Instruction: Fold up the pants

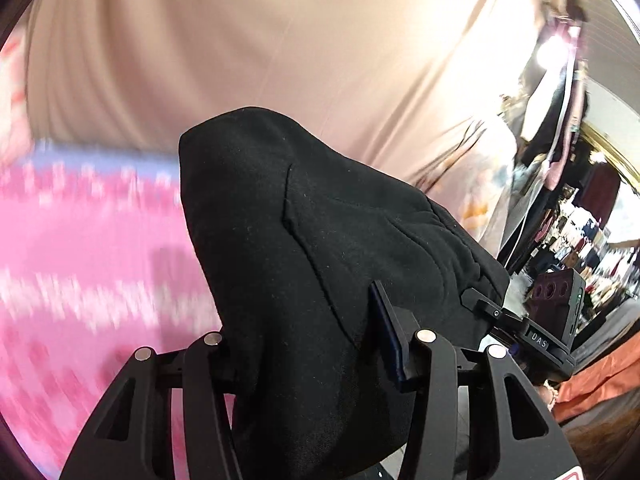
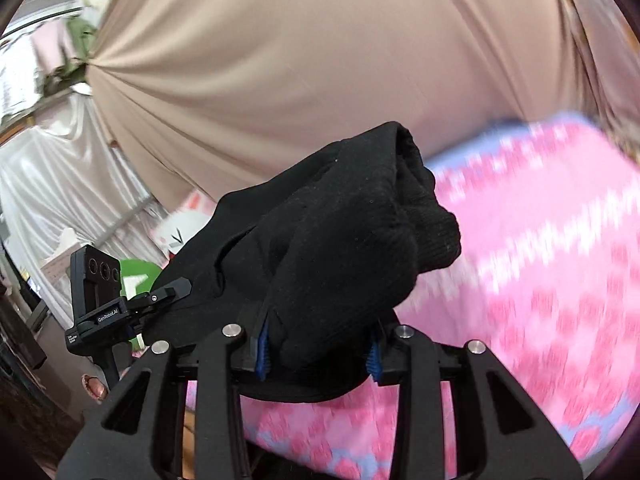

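The black pants (image 1: 304, 248) hang bunched between both grippers, lifted above the pink patterned bed cover (image 1: 80, 248). My left gripper (image 1: 312, 344) is shut on a thick fold of the pants, which hides most of its fingers. My right gripper (image 2: 316, 352) is shut on the other bunched end of the pants (image 2: 340, 240), with blue pads showing on each side of the cloth. The right gripper also shows at the right of the left wrist view (image 1: 516, 320), and the left gripper at the left of the right wrist view (image 2: 160, 296).
A beige curtain (image 2: 320, 60) fills the background behind the bed. The pink cover (image 2: 540, 260) is blurred by motion. White drapes (image 2: 48, 168) and a green and white item (image 2: 136, 276) lie left. Orange cloth (image 1: 600, 384) and cluttered shelves (image 1: 580, 236) are on the right.
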Demonstrator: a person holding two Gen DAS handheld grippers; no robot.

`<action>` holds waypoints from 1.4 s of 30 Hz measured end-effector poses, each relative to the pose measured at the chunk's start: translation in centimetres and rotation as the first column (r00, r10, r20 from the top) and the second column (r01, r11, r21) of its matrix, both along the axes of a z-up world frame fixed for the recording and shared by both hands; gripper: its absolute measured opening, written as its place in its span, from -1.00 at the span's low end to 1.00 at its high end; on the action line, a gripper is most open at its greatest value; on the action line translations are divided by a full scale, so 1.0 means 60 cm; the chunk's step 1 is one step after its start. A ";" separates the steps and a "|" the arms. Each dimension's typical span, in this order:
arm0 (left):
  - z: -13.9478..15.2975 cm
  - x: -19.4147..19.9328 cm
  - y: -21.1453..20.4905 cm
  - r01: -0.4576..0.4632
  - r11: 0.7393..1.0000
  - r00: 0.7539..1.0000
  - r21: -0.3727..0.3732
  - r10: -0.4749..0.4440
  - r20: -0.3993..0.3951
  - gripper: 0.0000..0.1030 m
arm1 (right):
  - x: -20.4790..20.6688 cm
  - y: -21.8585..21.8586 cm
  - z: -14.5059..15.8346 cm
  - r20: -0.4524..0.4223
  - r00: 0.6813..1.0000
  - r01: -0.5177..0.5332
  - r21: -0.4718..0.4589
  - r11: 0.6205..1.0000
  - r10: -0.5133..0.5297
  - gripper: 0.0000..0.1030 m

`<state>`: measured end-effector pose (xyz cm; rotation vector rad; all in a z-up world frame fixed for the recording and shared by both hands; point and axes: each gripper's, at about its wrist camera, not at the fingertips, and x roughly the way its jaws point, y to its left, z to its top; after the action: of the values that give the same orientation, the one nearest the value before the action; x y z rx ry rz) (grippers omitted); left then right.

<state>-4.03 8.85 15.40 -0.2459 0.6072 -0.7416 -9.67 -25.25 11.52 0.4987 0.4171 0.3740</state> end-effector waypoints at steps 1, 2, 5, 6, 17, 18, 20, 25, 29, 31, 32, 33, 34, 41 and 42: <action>0.027 -0.003 -0.001 -0.003 1.000 0.999 -0.003 0.003 0.047 -0.09 | 0.003 0.000 0.018 0.033 0.999 -0.001 -0.009 1.000 0.001 -0.35; 0.045 -0.005 0.001 -0.006 1.000 0.996 -0.004 0.006 0.084 -0.09 | 0.008 0.001 0.038 0.067 0.998 -0.002 -0.018 1.000 0.003 -0.35; 0.109 0.005 0.001 -0.022 1.000 0.979 -0.014 0.024 0.202 -0.09 | 0.033 0.001 0.094 0.171 0.985 -0.006 -0.043 0.999 0.014 -0.34; 0.128 0.012 0.002 -0.029 0.999 0.972 -0.019 0.032 0.234 -0.09 | 0.050 0.000 0.111 0.199 0.980 -0.009 -0.046 0.999 0.018 -0.34; 0.011 0.358 -0.022 -0.289 0.945 0.955 0.149 0.275 0.109 0.90 | 0.420 -0.054 -0.056 -0.074 0.991 0.100 -0.098 0.990 -0.107 0.30; -0.033 0.395 -0.018 -0.319 0.925 0.948 0.208 0.315 0.054 0.84 | 0.447 -0.068 -0.121 -0.167 0.965 0.170 -0.185 0.968 -0.201 0.27; -0.155 0.459 0.014 -0.369 0.857 0.895 0.359 0.431 -0.111 0.28 | 0.445 -0.096 -0.211 -0.289 0.917 0.209 -0.243 0.947 -0.277 -0.03; -0.203 0.441 0.019 -0.378 0.795 0.881 0.474 0.466 -0.080 0.12 | 0.418 -0.082 -0.188 -0.200 0.946 0.178 -0.339 0.924 -0.256 -0.54; -0.122 0.452 -0.061 -0.371 0.814 0.914 0.447 0.406 0.018 0.39 | 0.469 -0.036 -0.111 -0.092 0.981 0.130 -0.326 0.936 -0.168 -0.54; -0.113 0.474 -0.095 -0.357 0.827 0.922 0.435 0.388 0.020 0.59 | 0.513 -0.011 -0.095 -0.070 0.988 0.107 -0.331 0.937 -0.138 -0.54; -0.122 0.488 -0.108 -0.352 0.823 0.921 0.446 0.388 0.011 0.59 | 0.542 -0.003 -0.104 -0.085 0.987 0.097 -0.338 0.936 -0.133 -0.54; -0.135 0.502 -0.118 -0.341 0.820 0.922 0.461 0.386 -0.005 0.59 | 0.557 0.003 -0.120 -0.106 0.984 0.096 -0.351 0.932 -0.141 -0.54; -0.167 0.527 -0.124 -0.327 0.813 0.919 0.481 0.392 -0.039 0.59 | 0.579 0.002 -0.145 -0.138 0.977 0.100 -0.373 0.923 -0.162 -0.54; -0.231 0.520 -0.034 -0.264 0.904 0.902 0.338 0.355 -0.245 0.70 | 0.594 -0.033 -0.229 -0.249 0.960 0.018 -0.389 0.921 -0.124 -0.04; -0.225 0.504 -0.014 -0.262 0.918 0.901 0.298 0.344 -0.266 0.80 | 0.586 -0.050 -0.215 -0.236 0.962 0.042 -0.359 0.932 -0.135 0.36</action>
<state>26.21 8.03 1.91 -0.2155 0.9359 -0.3127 25.51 -28.24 -1.41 0.2136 0.6970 0.1389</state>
